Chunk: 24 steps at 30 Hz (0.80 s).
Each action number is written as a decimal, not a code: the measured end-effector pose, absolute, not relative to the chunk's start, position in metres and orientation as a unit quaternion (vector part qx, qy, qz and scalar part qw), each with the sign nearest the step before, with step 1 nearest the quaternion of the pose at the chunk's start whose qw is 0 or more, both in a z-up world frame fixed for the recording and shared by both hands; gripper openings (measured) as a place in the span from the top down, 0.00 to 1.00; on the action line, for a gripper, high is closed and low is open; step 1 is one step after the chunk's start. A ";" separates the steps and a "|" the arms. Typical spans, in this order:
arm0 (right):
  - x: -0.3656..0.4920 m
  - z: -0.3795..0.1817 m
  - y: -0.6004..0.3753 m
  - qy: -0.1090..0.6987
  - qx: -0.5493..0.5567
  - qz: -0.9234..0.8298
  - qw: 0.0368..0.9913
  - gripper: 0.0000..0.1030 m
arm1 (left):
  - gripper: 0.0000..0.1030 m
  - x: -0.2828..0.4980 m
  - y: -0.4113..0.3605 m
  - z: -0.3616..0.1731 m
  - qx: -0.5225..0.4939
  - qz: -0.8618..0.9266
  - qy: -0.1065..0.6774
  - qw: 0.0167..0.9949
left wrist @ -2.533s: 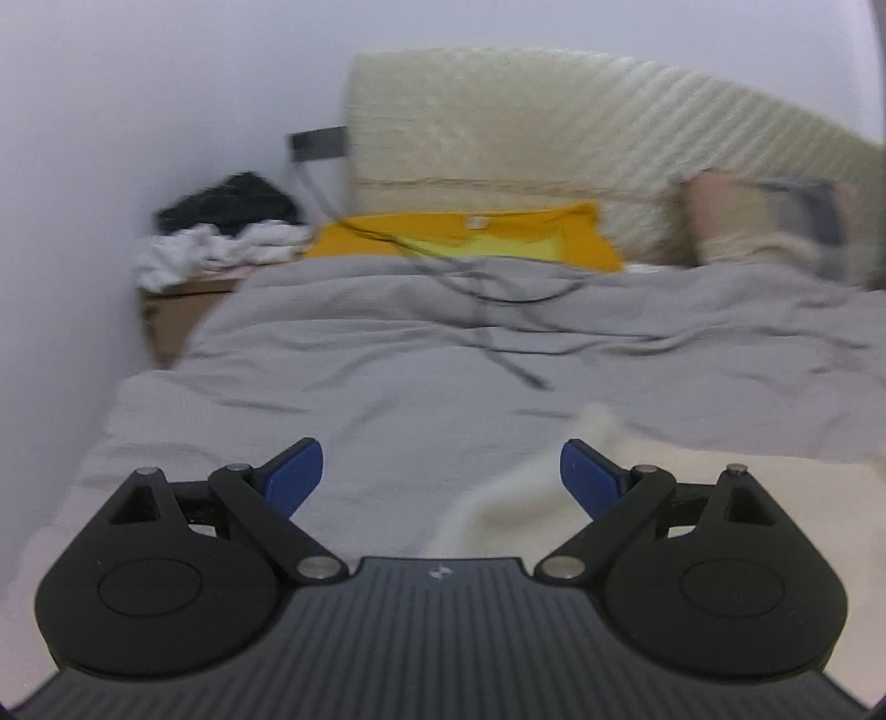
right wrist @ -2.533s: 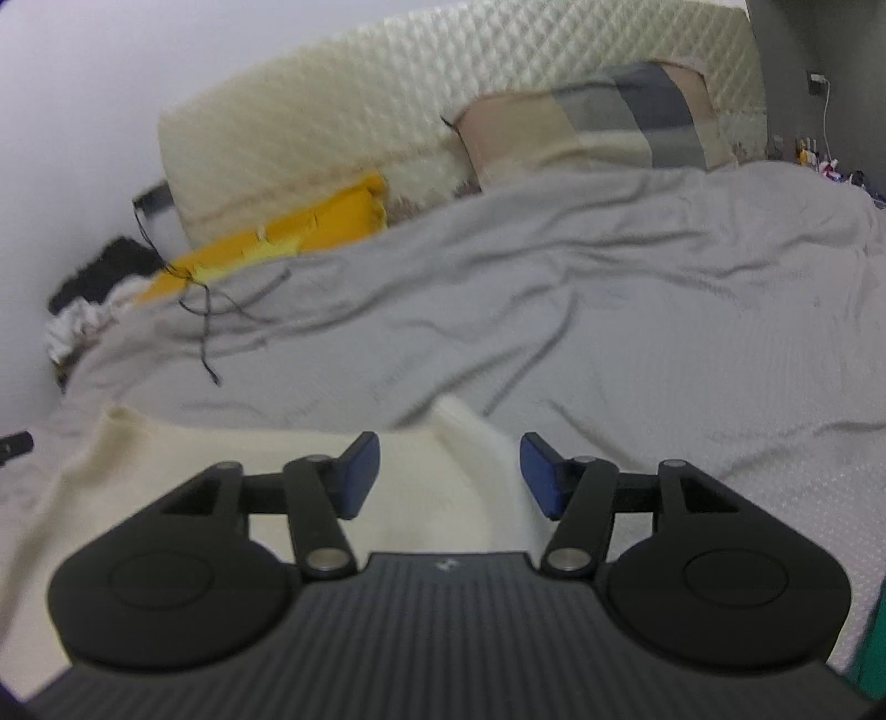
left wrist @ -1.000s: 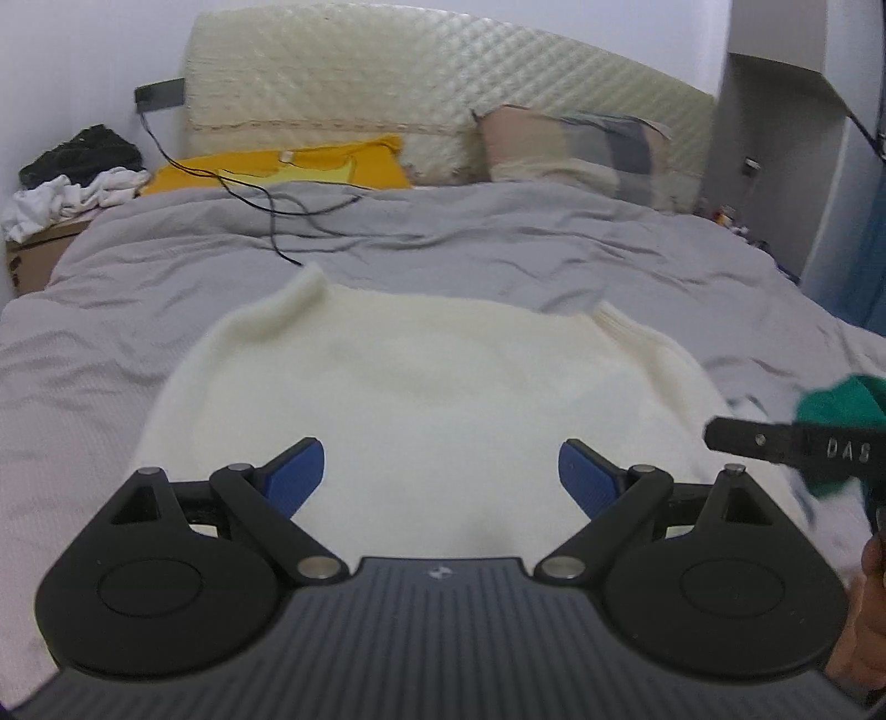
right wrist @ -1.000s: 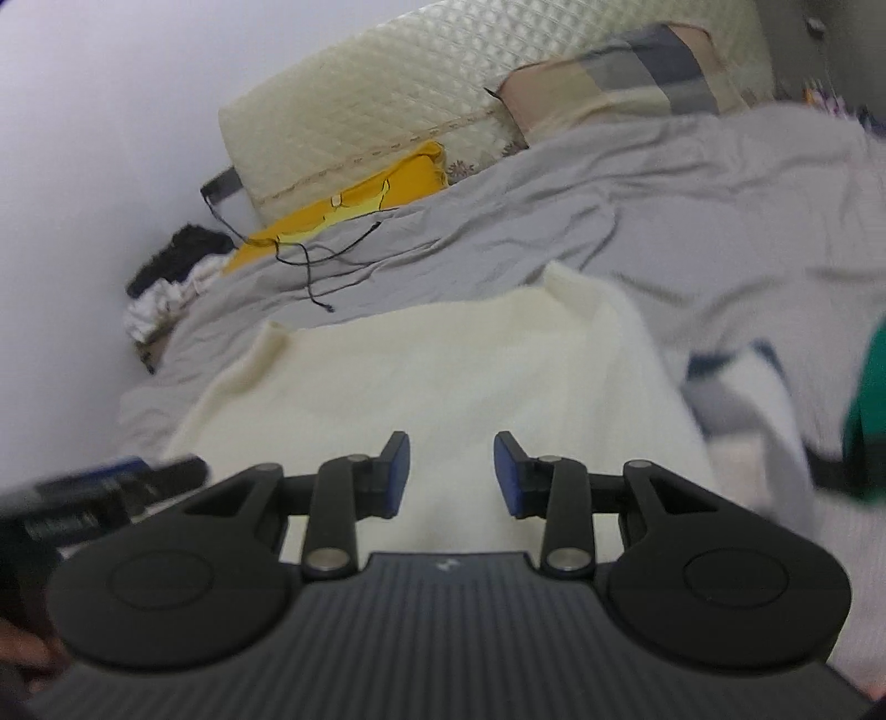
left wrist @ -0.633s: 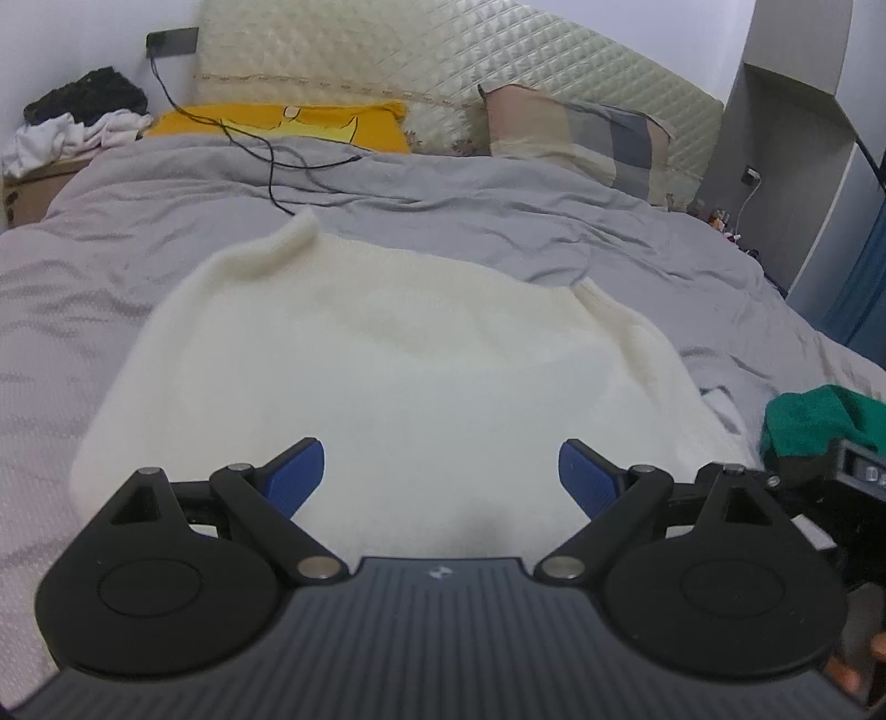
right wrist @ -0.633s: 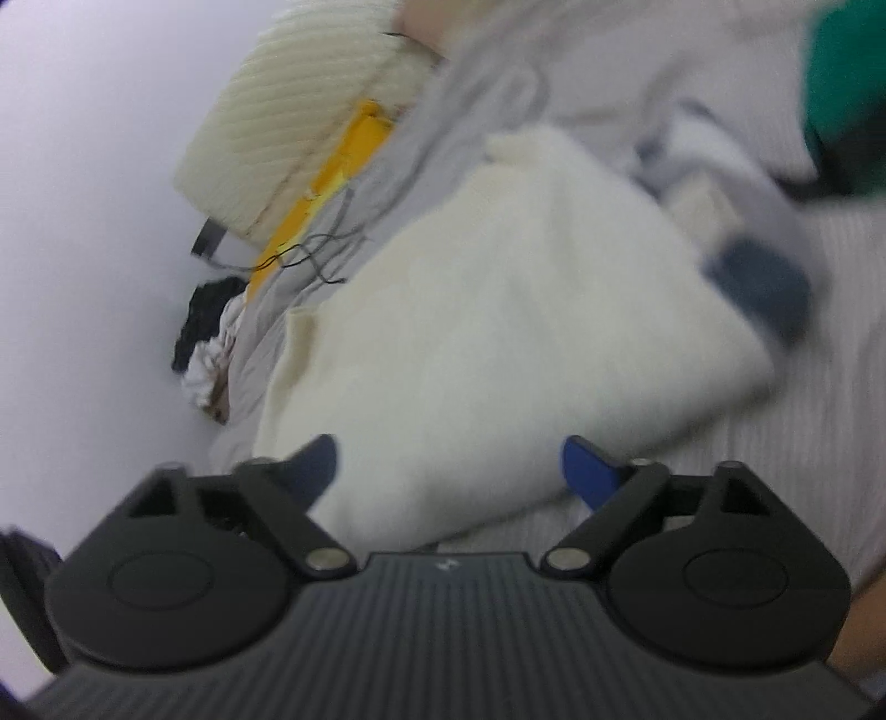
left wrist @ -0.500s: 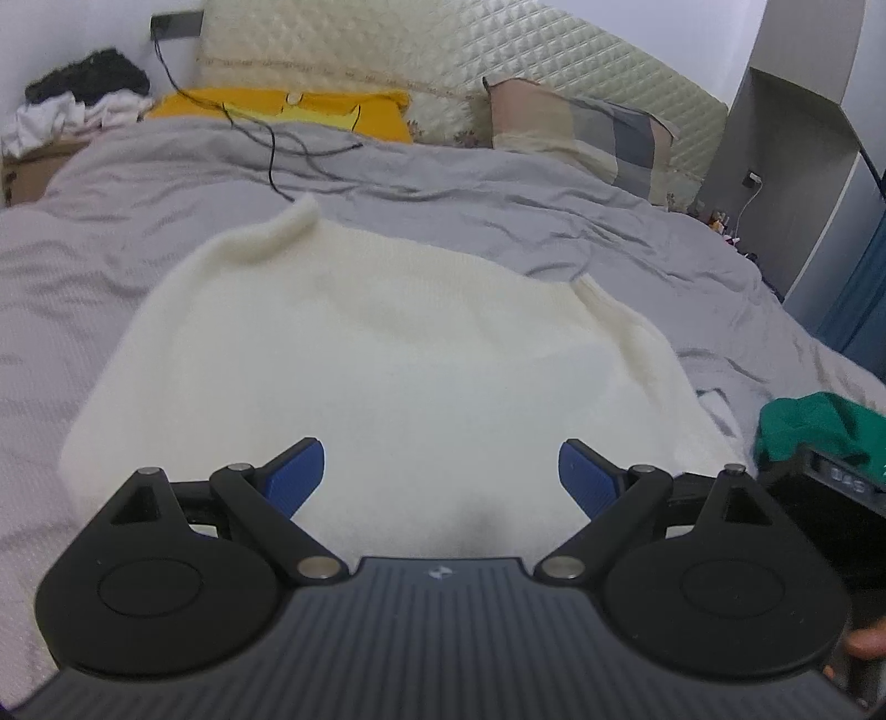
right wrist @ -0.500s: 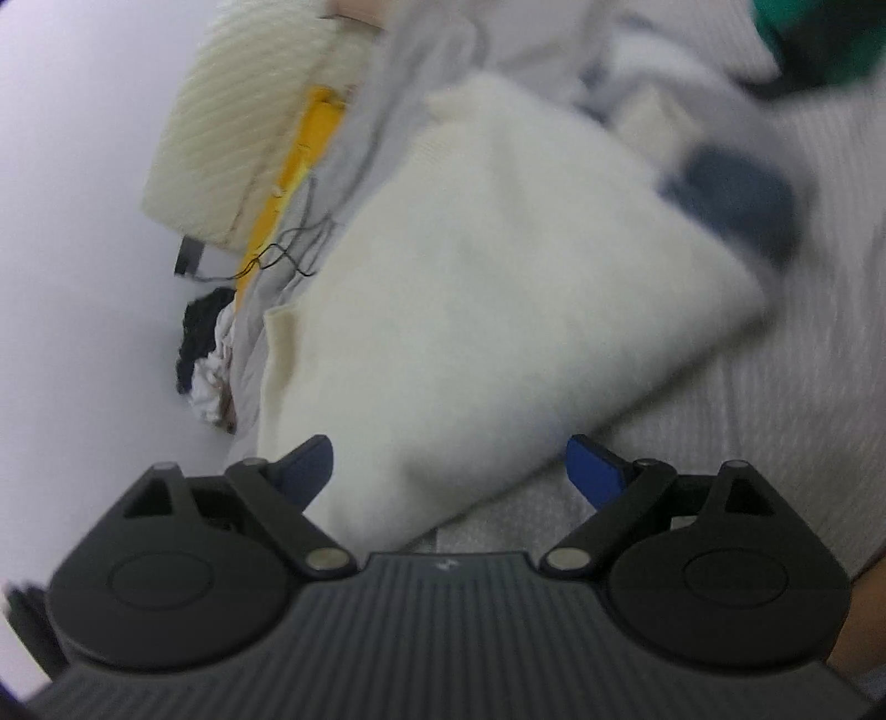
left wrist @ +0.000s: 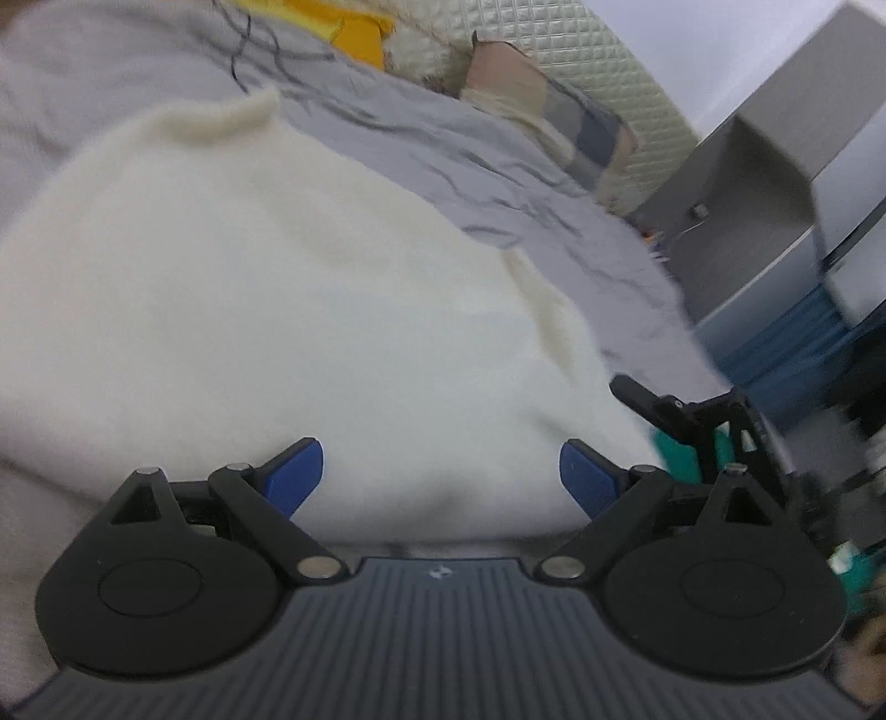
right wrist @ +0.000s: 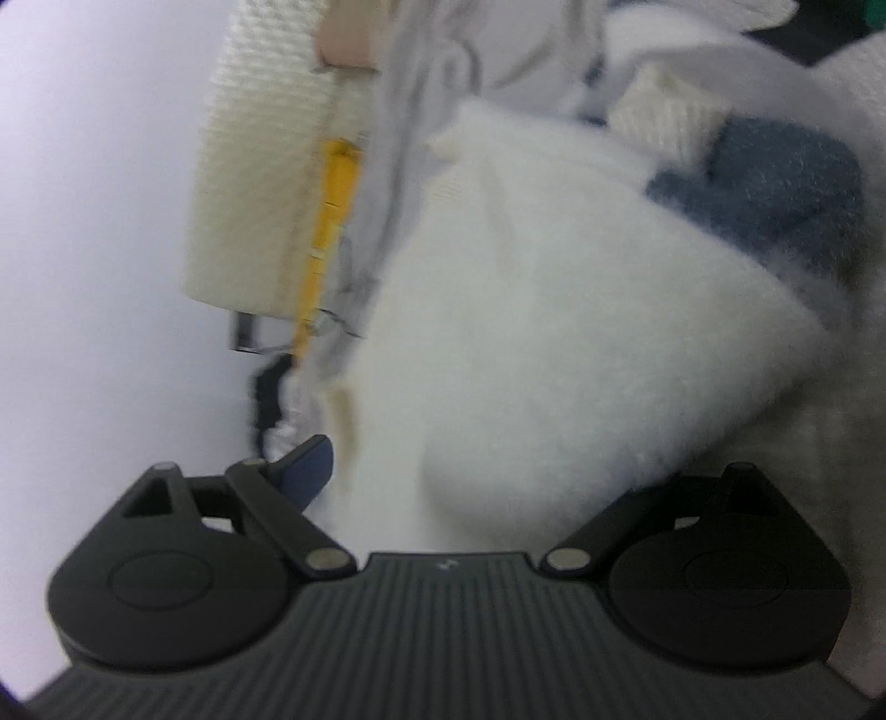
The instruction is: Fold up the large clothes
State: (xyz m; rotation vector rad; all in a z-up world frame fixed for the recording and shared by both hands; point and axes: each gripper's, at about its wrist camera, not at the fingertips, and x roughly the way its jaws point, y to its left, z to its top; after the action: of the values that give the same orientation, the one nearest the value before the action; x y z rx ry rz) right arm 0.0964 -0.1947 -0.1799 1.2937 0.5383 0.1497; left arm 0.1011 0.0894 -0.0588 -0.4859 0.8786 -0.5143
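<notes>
Grey bedding [left wrist: 559, 232] covers a bed backed by a quilted headboard [left wrist: 603, 72], with a yellow pillow [left wrist: 354, 27] and a checked pillow [left wrist: 565, 127] at its head. Spread flat on it lies the cream sweater [left wrist: 266, 310], its near hem just ahead of the left gripper [left wrist: 441, 476], whose blue pads stand wide apart over the knit, gripping nothing. At the sweater's right edge the right gripper [right wrist: 476, 471], rolled on its side, has just been opening: its jaws are spread wide with the cloth's edge between them, one pad hidden behind the sweater [right wrist: 554, 343], near a blue garment [right wrist: 775, 183].
</notes>
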 end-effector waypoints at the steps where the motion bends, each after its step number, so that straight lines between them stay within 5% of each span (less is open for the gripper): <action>1: 0.096 -0.179 -0.197 0.239 0.601 0.076 0.759 0.07 | 0.07 0.103 0.091 -0.062 -0.250 -0.255 0.421 0.834; 13: 0.098 -0.182 -0.200 0.226 0.626 0.087 0.741 0.08 | 0.01 0.125 0.121 -0.117 -0.456 -0.253 0.490 0.698; 24: 0.095 -0.184 -0.206 0.181 0.666 0.106 0.716 0.07 | 0.01 0.129 0.109 -0.149 -0.454 -0.211 0.550 0.669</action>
State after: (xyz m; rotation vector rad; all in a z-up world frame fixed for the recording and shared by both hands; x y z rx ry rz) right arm 0.0952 -0.2059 -0.1841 1.4735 0.3997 0.2339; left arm 0.1288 0.1090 -0.1492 -1.0240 1.2398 -0.4756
